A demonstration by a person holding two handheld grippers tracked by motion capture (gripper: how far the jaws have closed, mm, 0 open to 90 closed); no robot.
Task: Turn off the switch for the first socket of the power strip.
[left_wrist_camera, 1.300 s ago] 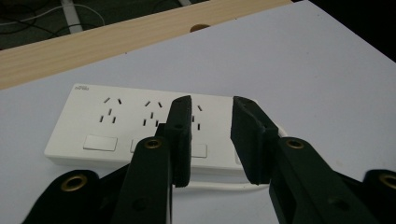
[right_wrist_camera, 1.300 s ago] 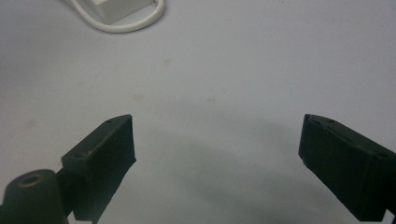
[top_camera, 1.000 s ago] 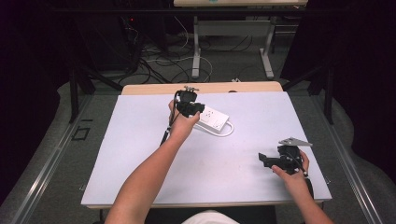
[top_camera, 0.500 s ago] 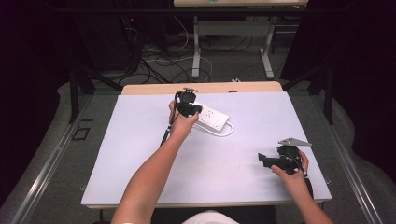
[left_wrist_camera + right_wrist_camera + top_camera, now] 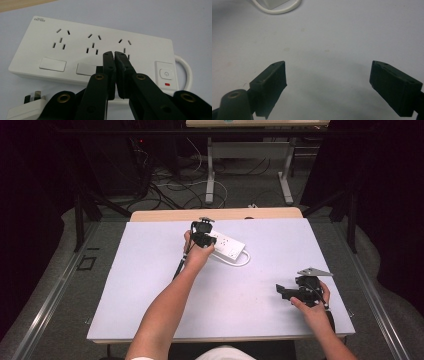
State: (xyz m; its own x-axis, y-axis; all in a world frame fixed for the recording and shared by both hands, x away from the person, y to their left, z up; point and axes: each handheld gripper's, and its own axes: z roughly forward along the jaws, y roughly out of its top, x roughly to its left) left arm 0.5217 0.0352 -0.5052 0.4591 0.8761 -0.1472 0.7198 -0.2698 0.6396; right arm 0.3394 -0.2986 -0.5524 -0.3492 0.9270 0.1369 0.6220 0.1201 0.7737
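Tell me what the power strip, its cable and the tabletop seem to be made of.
Power strip: apparently hard white plastic, smooth with a slight sheen and moulded socket slots. Cable: white, likely rubbery sheathing, since it bends in a loop. Tabletop: matte pale surface, perhaps laminate; faint scuffs show.

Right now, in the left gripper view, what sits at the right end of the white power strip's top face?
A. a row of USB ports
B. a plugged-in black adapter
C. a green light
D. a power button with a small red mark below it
D: the power strip carries a power button at that end, with a red mark just under it.
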